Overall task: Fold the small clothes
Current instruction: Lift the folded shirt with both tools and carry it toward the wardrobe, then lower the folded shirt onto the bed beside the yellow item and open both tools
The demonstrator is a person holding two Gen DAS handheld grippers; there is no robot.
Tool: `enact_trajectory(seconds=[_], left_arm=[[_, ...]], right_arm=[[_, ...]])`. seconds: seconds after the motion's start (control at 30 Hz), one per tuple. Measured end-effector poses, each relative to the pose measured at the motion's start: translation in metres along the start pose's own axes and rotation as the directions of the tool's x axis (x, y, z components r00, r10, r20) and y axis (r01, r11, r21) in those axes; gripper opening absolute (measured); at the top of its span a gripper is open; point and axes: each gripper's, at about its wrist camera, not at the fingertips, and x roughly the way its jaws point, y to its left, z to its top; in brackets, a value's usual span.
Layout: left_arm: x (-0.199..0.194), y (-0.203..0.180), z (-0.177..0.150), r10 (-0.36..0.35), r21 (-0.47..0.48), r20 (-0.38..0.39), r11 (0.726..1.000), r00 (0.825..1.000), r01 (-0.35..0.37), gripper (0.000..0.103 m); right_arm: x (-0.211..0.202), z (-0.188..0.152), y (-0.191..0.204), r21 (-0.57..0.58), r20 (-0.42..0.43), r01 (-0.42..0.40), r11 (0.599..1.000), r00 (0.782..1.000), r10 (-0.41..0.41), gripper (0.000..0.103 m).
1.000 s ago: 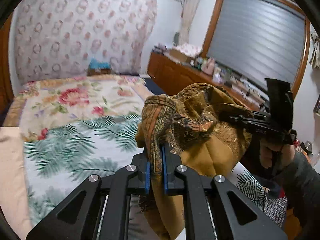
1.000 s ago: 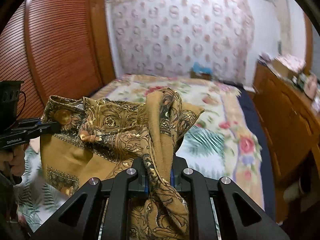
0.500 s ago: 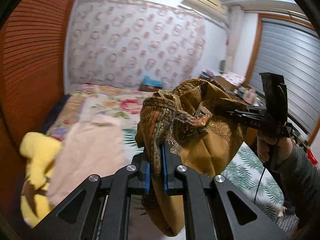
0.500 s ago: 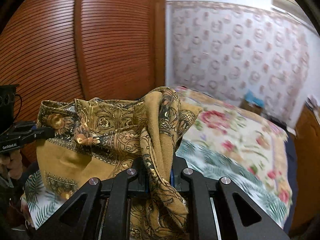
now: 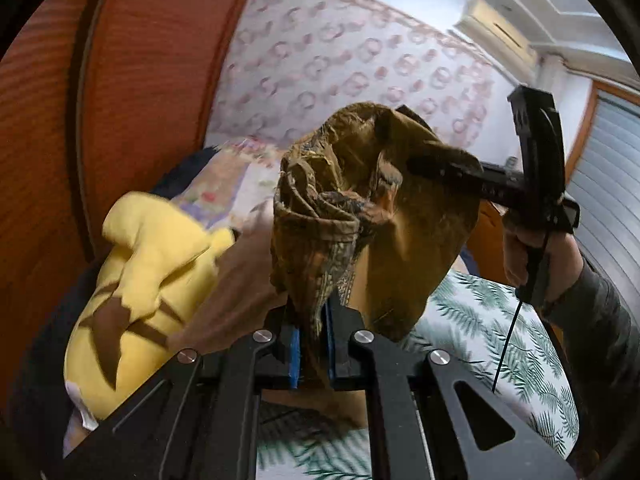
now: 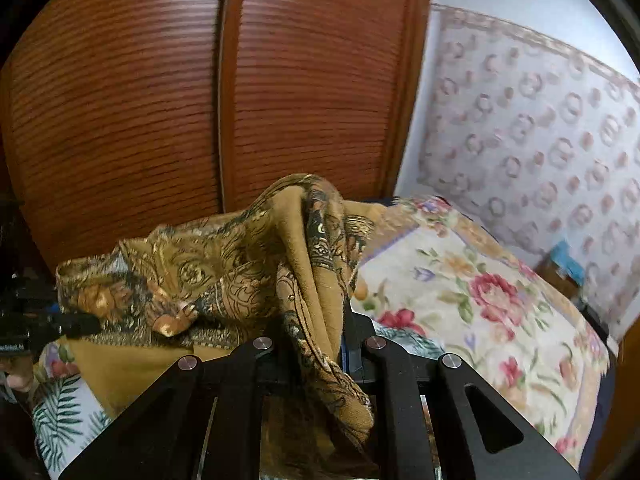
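A home bedroom: a bed (image 6: 480, 300) under floral covers, a louvred wooden wardrobe (image 6: 160, 120), patterned wallpaper (image 5: 360, 52).

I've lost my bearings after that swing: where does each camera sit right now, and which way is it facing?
Left wrist: sits on the left hand-held gripper, facing the wardrobe and patterned wall; shows its fingers pinching the brown cloth, a yellow plush, the right hand-held gripper and hand.
Right wrist: sits on the right hand-held gripper, facing the wardrobe and floral bedspread; the left hand-held gripper shows.
Shared: cloth, wardrobe, wall.
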Motion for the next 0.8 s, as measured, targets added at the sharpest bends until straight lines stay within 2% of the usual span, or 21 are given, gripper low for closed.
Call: enact_trajectory(seconds=[0.17,0.27,0.33,0.37,0.4,0.5,0.6,0.63,0.7,0.73,0.77,0.8], left_arm=[[0.007,0.023,-0.014,0.043,-0.045,-0.029,0.998,0.999,-0.044,0.010],[0.013,0.027,-0.023,0.087,-0.052,-0.047,0.995,0.995,-0.089,0.010],[0.014,0.030,-0.030,0.094,-0.060,-0.067,0.993,0.993,-0.098,0.010],[0.016,0.033,-0.033,0.104,-0.061,-0.077,0.992,0.992,-0.109,0.010],[0.015,0.035,-0.033,0.109,-0.058,-0.080,0.992,0.991,-0.113,0.011],[0.012,0.031,-0.032,0.124,-0.035,-0.075,0.991,0.989,-0.127,0.017],[0.008,0.028,-0.033,0.146,-0.018,-0.067,0.989,0.987,-0.147,0.036],[0.006,0.027,-0.032,0.151,-0.013,-0.057,0.988,0.987,-0.152,0.047],[0.001,0.025,-0.030,0.160,0.007,-0.023,0.987,0.987,-0.159,0.058],[0.000,0.026,-0.029,0.168,0.016,-0.006,0.986,0.986,-0.167,0.067],[-0.003,0.024,-0.028,0.171,0.023,0.010,0.985,0.985,-0.172,0.073],[-0.006,0.023,-0.025,0.175,0.032,0.026,0.984,0.984,-0.176,0.074]], right_arm=[[0.054,0.013,-0.012,0.002,-0.043,-0.055,0.998,0.998,0.055,0.014],[0.083,0.023,-0.011,0.013,-0.075,-0.089,0.996,0.993,0.089,0.018],[0.097,0.028,-0.010,0.031,-0.106,-0.092,0.995,0.990,0.095,0.028],[0.102,0.028,-0.016,0.046,-0.119,-0.072,0.996,0.990,0.077,0.036],[0.106,0.031,-0.020,0.065,-0.115,-0.051,0.997,0.992,0.058,0.045],[0.101,0.039,-0.031,0.126,-0.063,-0.018,0.992,0.998,0.026,0.056],[0.083,0.040,-0.031,0.122,0.014,0.057,0.991,0.998,-0.059,0.056],[0.076,0.038,-0.031,0.125,0.043,0.068,0.990,0.996,-0.074,0.056],[0.062,0.035,-0.029,0.135,0.080,0.036,0.990,0.996,-0.047,0.056],[0.059,0.033,-0.030,0.141,0.085,0.009,0.990,0.996,-0.021,0.056],[0.058,0.029,-0.029,0.143,0.077,-0.024,0.989,0.997,0.014,0.056],[0.061,0.026,-0.028,0.139,0.060,-0.038,0.990,0.998,0.030,0.056]])
